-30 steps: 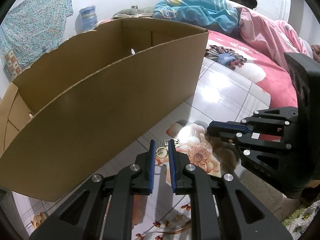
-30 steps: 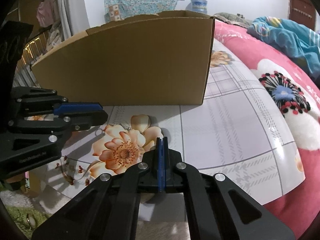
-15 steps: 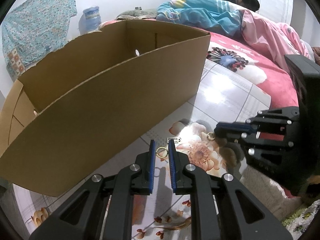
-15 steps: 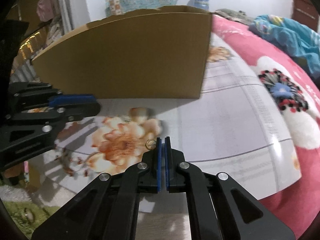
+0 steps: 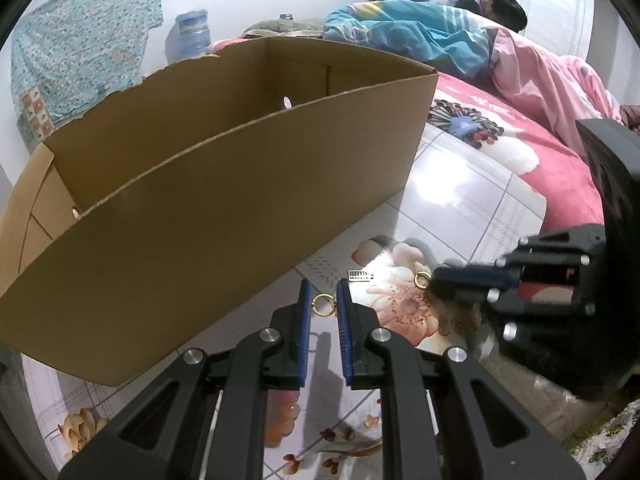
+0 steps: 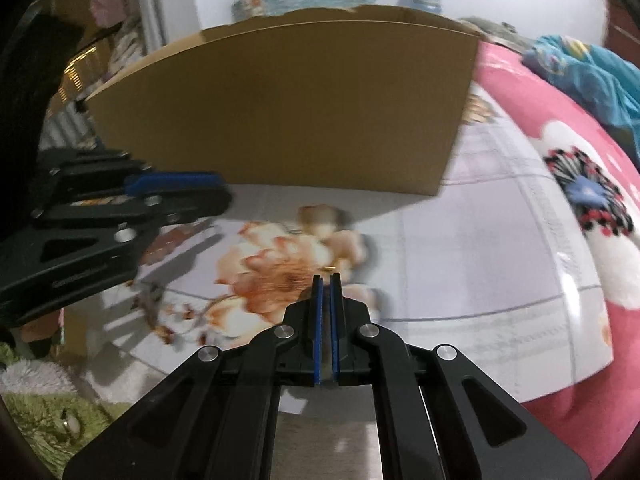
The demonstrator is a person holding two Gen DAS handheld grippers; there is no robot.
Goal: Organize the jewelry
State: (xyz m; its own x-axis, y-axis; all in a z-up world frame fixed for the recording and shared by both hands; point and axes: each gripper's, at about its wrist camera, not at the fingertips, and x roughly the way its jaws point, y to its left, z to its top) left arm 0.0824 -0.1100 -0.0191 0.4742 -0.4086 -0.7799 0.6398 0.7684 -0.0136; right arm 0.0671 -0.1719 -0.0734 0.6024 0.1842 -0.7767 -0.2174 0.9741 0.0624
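Two gold rings and a small silver piece lie on the flower-print tabletop. In the left wrist view one gold ring [image 5: 322, 305] lies between the tips of my left gripper [image 5: 322, 294], whose jaws stand apart around it. The silver piece [image 5: 360, 275] lies just beyond. A second gold ring [image 5: 422, 280] lies at the tip of my right gripper [image 5: 444, 278]. In the right wrist view my right gripper [image 6: 327, 280] is slightly open, with a glint of that gold ring [image 6: 329, 268] just past its tips. The left gripper [image 6: 216, 192] shows at the left.
A large open cardboard box [image 5: 224, 208] stands just behind the jewelry; it also shows in the right wrist view [image 6: 280, 108]. A pink floral blanket [image 5: 520, 148] and a lying person [image 5: 440, 36] are at the right. A green rug [image 6: 44, 408] lies below the table edge.
My right gripper has opened a little and moved forward to the second ring. My left gripper has stayed around the first ring, with the view shifting slightly.
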